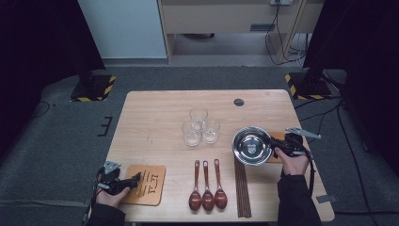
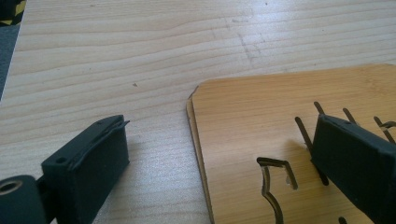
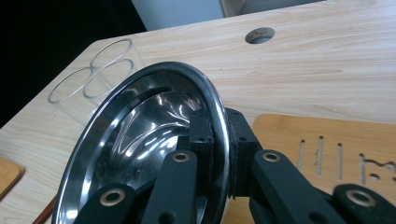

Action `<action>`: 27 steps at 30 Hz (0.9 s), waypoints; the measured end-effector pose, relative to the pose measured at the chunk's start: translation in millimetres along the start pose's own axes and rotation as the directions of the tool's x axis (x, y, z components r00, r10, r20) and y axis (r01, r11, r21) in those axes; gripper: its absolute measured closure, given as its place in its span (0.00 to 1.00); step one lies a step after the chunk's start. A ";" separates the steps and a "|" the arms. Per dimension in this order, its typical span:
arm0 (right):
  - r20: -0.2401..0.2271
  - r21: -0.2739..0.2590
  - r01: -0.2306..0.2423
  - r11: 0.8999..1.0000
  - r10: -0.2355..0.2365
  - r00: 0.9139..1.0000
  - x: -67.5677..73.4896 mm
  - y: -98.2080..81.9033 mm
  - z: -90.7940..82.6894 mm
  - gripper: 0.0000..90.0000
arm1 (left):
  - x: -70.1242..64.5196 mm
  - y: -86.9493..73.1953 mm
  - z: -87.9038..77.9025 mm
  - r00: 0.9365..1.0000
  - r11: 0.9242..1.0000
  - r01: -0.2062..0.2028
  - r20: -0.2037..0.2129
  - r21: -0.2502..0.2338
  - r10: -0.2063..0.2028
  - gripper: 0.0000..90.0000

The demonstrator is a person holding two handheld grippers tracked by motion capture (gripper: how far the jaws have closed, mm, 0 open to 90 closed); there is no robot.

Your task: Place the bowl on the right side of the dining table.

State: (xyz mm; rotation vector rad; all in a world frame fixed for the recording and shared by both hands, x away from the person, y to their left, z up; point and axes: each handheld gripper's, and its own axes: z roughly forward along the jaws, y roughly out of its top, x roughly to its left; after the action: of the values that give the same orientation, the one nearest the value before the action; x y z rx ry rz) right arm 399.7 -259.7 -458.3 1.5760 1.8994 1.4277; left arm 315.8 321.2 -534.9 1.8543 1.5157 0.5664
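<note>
Steel bowl tilted, rim in right gripper

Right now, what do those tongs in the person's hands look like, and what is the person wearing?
Both are black hand-held tongs. The left tongs carry a grey three-cornered plate on top, and so do the right tongs; a dark cable trails from each. Up close, the jaws are blocky black pads on linked bars with brass-coloured rivets. The person wears dark long sleeves.

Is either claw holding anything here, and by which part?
The right claw grips the steel bowl by its rim. The left claw holds nothing.
</note>
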 end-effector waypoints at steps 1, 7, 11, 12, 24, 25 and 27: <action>0.006 -0.003 0.000 1.000 0.000 1.000 -1.7 0.4 -0.4 0.93 | 0.0 0.0 0.0 1.000 1.000 0.000 0.000 0.000 0.000 0.04; 0.034 -0.015 -0.008 1.000 0.009 0.999 -9.7 3.6 -2.3 0.93 | 0.0 0.1 0.1 1.000 1.000 0.001 0.001 0.000 -0.001 0.03; 0.048 -0.025 -0.014 1.000 0.016 0.999 -16.0 5.4 -3.1 0.93 | 0.0 0.1 0.2 1.000 1.000 0.000 0.001 0.000 0.000 0.03; 0.052 -0.025 -0.017 1.000 0.019 0.998 -16.9 5.6 -3.3 0.93 | 0.0 0.1 0.2 1.000 1.000 0.000 0.001 0.000 0.000 0.03; 0.098 -0.035 -0.042 0.999 0.045 0.994 -33.1 7.5 -3.6 0.93 | 0.0 0.2 0.2 1.000 1.000 0.001 0.001 0.000 -0.001 0.03; 0.106 -0.037 -0.042 0.998 0.046 0.993 -35.0 7.7 -3.6 0.93 | 0.0 0.2 0.2 1.000 1.000 0.000 0.001 0.000 0.000 0.03; 0.115 -0.036 -0.046 0.998 0.050 0.992 -37.7 8.0 -3.7 0.93 | 0.0 0.2 0.2 1.000 1.000 0.000 0.001 0.000 0.000 0.03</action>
State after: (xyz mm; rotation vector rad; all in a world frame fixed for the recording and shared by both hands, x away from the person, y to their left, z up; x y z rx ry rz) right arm 415.2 -294.9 -463.4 1.6621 1.7748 1.3488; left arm 316.0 321.2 -534.9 1.8544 1.5158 0.5654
